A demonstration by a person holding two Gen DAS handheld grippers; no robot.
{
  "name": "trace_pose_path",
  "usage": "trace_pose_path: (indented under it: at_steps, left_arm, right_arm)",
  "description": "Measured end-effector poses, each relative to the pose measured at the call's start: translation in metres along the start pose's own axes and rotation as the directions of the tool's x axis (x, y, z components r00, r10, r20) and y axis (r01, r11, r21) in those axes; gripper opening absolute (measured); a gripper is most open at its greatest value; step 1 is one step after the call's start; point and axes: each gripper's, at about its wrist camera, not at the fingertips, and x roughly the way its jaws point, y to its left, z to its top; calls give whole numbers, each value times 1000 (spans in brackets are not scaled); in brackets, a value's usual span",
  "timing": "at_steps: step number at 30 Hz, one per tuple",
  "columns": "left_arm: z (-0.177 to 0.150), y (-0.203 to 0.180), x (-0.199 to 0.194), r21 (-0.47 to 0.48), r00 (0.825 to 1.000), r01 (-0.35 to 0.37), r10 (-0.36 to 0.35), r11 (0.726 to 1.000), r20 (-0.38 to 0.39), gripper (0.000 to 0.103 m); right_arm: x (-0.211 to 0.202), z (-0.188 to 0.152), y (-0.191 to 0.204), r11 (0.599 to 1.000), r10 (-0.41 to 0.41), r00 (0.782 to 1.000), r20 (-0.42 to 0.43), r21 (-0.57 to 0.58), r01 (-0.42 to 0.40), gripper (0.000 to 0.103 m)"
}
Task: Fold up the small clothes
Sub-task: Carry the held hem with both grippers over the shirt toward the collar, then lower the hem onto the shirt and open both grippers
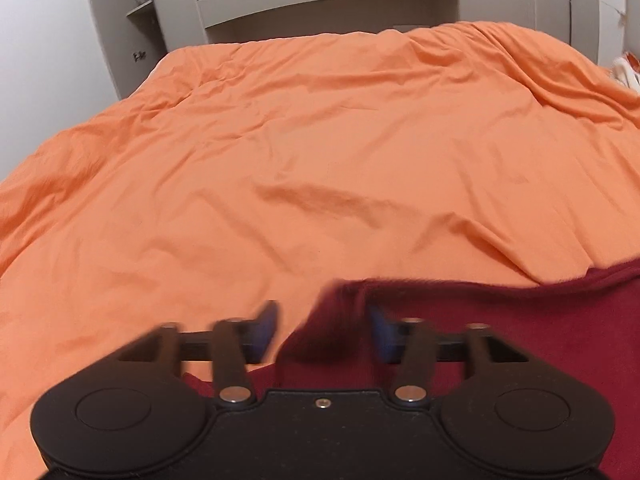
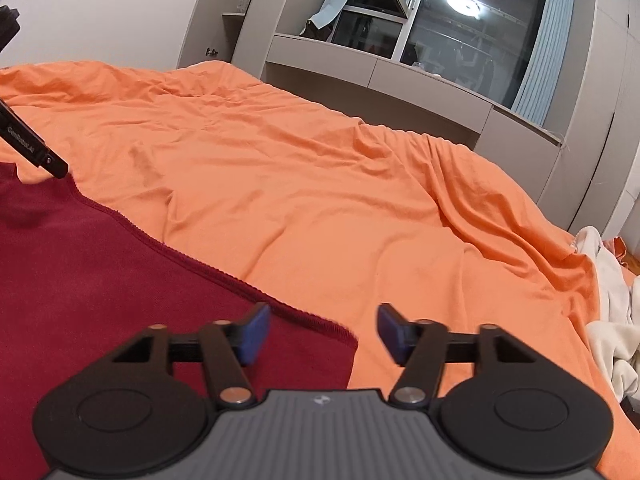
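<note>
where orange bedding (image 2: 320, 184) ends, pale crumpled cloth (image 2: 612, 320) beside it

rumpled orange bedspread (image 2: 320, 184), grey cabinets (image 2: 432, 80) and window (image 2: 460, 28) far back, white cloth pile (image 2: 612, 320) dumped far right

Wrinkled orange cotton-like bed cover (image 1: 320, 152), matt and soft, fills most of both frames. Dark red knit garment (image 2: 100, 280), matt, with a ribbed hem, lies lower left in the right-wrist view. Left gripper (image 1: 323, 332) and right gripper (image 2: 323, 332): matt black plastic linkages, shiny metal pivot pins, blue rubbery pads (image 2: 254, 334); ribbed grey plastic plate at lower centre. Upper right: glossy window glass (image 2: 460, 28), smooth grey cabinet panels (image 2: 516, 144), crumpled cream cloth (image 2: 612, 320) at right edge
</note>
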Motion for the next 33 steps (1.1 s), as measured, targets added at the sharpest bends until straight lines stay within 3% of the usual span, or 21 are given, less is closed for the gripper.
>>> trace_pose_path:
  at_steps: [4, 6, 11, 17, 26, 33]
  left_arm:
    - [3, 10, -6, -46, 999, 31, -32, 998, -11, 92]
    - [2, 13, -7, -45, 999, 31, -31, 999, -16, 96]
    - [-2, 13, 2, -19, 998, -39, 38, 999, -54, 99]
    - [-12, 25, 16, -71, 993, -39, 31, 997, -112, 99]
    - [-16, 52, -47, -172, 999, 2, 4, 985, 37, 102]
    - [-42, 81, -89, -277, 993, 77, -47, 958, 110, 102]
  right_arm:
    - [-7, -1, -4, 1000, 12, 1000, -6, -9, -12, 94]
    - [-7, -3, -4, 1000, -16, 1000, -15, -21, 15, 98]
    - [10, -16, -12, 997, -73, 993, -97, 16, 75, 99]
    - [9, -22, -17, 995, -88, 990, -114, 39, 93, 102]
    - [-43, 0, -14, 989, -115, 993, -32, 87, 117, 103]
    - [-93, 6, 19, 989, -26, 998, 66, 149, 16, 103]
